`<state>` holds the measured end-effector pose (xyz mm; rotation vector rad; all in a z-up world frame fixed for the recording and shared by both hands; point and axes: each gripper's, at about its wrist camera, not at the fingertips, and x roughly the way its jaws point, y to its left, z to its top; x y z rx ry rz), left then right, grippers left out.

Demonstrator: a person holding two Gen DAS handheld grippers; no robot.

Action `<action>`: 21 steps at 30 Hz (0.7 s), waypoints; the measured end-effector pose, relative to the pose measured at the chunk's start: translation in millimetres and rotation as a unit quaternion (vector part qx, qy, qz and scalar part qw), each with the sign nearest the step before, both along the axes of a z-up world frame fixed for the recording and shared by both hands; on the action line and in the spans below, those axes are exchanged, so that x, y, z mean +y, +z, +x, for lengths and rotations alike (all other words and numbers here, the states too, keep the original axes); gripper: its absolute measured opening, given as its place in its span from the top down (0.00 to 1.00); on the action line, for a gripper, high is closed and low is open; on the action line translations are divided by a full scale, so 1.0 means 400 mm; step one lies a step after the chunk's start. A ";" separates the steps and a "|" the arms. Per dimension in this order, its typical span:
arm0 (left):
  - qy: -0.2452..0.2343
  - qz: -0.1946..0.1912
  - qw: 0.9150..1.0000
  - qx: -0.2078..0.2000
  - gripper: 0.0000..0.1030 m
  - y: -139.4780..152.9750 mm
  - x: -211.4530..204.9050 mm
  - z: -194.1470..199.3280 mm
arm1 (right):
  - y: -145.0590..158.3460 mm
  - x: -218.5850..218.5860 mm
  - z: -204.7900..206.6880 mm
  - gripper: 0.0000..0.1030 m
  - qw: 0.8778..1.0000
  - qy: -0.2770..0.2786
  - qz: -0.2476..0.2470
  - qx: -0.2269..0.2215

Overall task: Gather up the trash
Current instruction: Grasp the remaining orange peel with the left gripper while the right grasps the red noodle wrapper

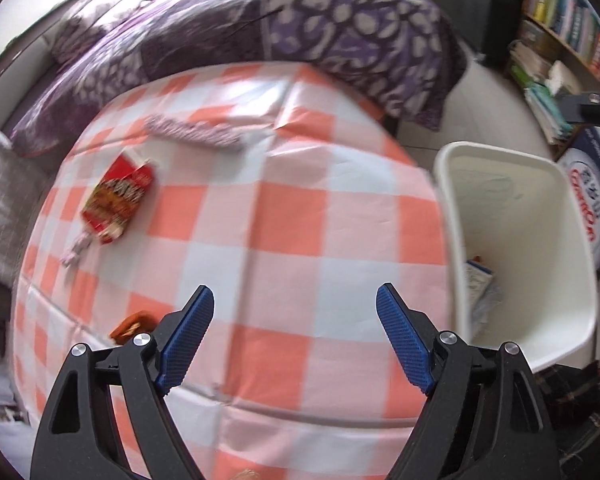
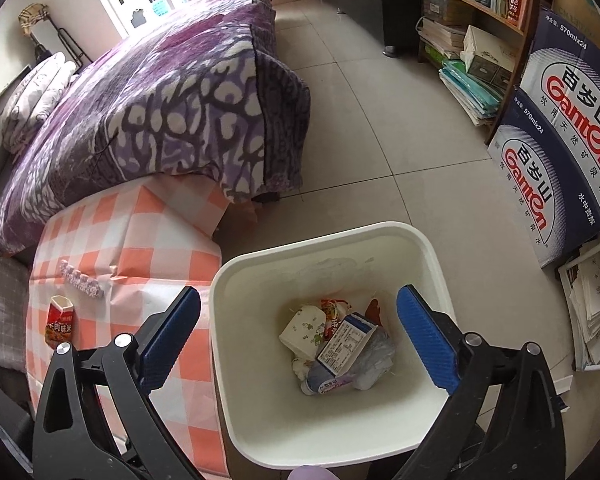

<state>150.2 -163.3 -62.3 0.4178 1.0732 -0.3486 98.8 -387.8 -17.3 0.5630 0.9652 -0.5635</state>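
Overhead, the left hand-held gripper (image 1: 295, 300) hung above the tabletop (image 1: 284, 216), which was draped in a creased, glossy cloth of orange and white checks. Its ribbed blue pads (image 1: 188, 336) stood wide apart with nothing between them. On the cloth to its left lay a red snack carton (image 1: 118, 200), crumpled and open at the top, with a small pale wrapper (image 1: 76, 250) just beside its lower end. A long lilac wrapper (image 1: 194, 131) lay farther back, and a brown scrap (image 1: 134, 325) showed partly behind the left finger.

The right hand-held gripper (image 2: 298, 312) was poised over the white plastic bin (image 2: 384, 236), a smooth, rounded-square tub standing on the tiled floor (image 2: 364, 120) against the tabletop's edge. Its jaws too were spread wide and empty.

Only the right wrist view looked down into the bin, showing a cream carton (image 2: 303, 330), a blue and white box (image 2: 346, 342), a bottle (image 2: 328, 384) and crinkled clear film (image 2: 376, 354) heaped at the bottom. The left view caught just a sliver of that pile, motion-blurred. A fuzzy purple patterned blanket (image 2: 160, 108) lay behind the tabletop.
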 end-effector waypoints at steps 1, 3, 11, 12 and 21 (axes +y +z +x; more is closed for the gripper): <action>0.012 0.006 1.000 -0.001 0.21 -0.006 0.021 0.011 | -0.002 0.011 0.007 0.08 1.000 0.005 -0.001 0.002; 0.036 0.020 0.999 -0.004 0.21 -0.019 0.063 0.032 | -0.005 0.029 0.019 0.08 1.000 0.012 -0.001 0.005; 0.119 0.027 0.992 0.014 0.21 -0.069 0.205 0.088 | -0.019 0.101 0.066 0.08 0.999 0.039 0.001 0.017; 0.126 0.030 0.992 0.013 0.21 -0.074 0.218 0.092 | -0.020 0.108 0.070 0.08 0.999 0.041 0.001 0.018; 0.155 -0.010 0.988 0.026 0.21 -0.069 0.293 0.126 | -0.043 0.184 0.113 0.08 0.997 0.065 -0.001 0.034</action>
